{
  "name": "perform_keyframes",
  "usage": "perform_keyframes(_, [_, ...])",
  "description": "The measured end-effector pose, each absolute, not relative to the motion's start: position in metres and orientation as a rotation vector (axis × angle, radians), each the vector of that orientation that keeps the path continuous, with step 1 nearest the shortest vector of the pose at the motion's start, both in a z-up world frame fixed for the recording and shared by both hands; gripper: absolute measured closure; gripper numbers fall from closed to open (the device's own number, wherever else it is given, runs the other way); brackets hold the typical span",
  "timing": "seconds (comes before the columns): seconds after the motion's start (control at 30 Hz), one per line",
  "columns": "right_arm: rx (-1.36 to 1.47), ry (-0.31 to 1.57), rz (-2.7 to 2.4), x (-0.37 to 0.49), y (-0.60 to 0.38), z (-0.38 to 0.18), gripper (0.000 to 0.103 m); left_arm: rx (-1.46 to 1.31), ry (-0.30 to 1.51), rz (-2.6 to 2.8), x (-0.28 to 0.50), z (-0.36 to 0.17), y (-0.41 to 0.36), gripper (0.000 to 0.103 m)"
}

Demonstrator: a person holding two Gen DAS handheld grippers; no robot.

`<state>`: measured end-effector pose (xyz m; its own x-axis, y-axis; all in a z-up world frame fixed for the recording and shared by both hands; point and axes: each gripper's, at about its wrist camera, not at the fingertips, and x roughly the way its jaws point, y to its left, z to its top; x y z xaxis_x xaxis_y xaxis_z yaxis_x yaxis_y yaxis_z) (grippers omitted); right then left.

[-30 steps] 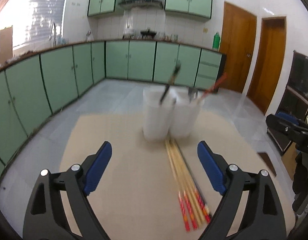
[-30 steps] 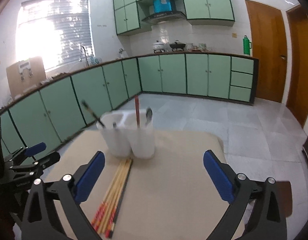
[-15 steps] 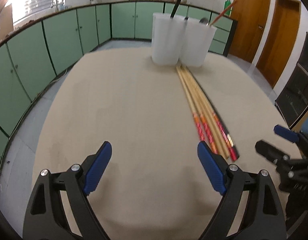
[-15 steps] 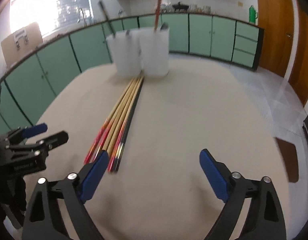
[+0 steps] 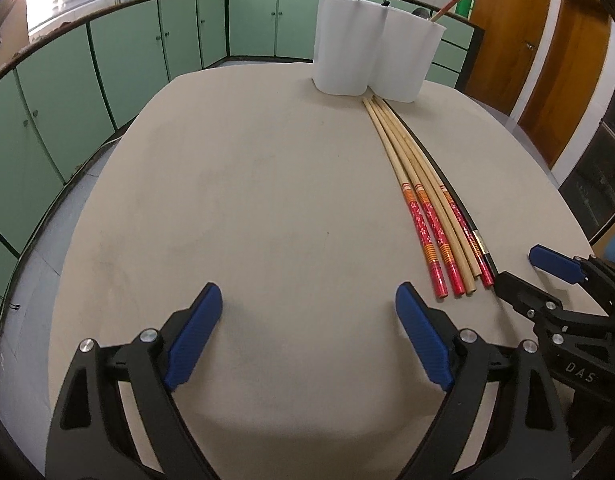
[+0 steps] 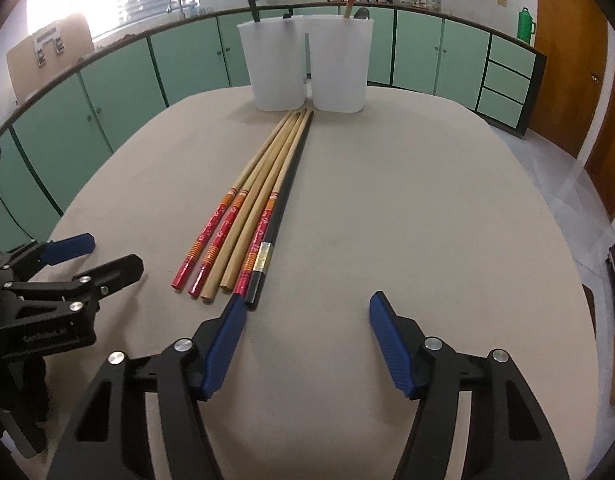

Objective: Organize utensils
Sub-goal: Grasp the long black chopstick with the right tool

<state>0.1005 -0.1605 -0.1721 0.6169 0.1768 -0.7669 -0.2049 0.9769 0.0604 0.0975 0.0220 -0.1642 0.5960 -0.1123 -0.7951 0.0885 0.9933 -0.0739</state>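
Blue-padded jaws of the right gripper (image 6: 305, 316) have just been closing, gripping nothing, its left pad sitting just beside the near ends of the chopsticks (image 6: 259, 204). Beside it, the left gripper (image 5: 307, 306) is hovering wide open over the beige table (image 5: 247, 200). Chopsticks are lying bundled, pointing at the white holder (image 6: 305, 66).

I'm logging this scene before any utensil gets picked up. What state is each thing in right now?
Chopsticks: lying bundled on the table, tips toward the holder, ungripped.
White holder: upright, a few utensils standing in it.
Left tool: open, empty.
Right tool: open, has just been closing, nothing between its fingers.
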Motion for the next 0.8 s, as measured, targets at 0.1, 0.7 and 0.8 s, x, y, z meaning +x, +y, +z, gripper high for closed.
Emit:
perform_keyframes(0.1, [-0.047, 0.879, 0.221, 0.102, -0.157, -0.173, 0.04, -0.03, 0.926, -0.117, 0.099, -0.165, 0.021, 0.015])
perform_keyframes(0.7, [-0.033, 0.878, 0.225, 0.104, -0.151, -0.17, 0.049, -0.029, 0.926, -0.116, 0.099, -0.164, 0.018, 0.015])
perform_keyframes(0.8, [-0.053, 0.876, 0.228, 0.106, -0.145, -0.171, 0.061, -0.032, 0.926, -0.117, 0.099, -0.164, 0.018, 0.015])
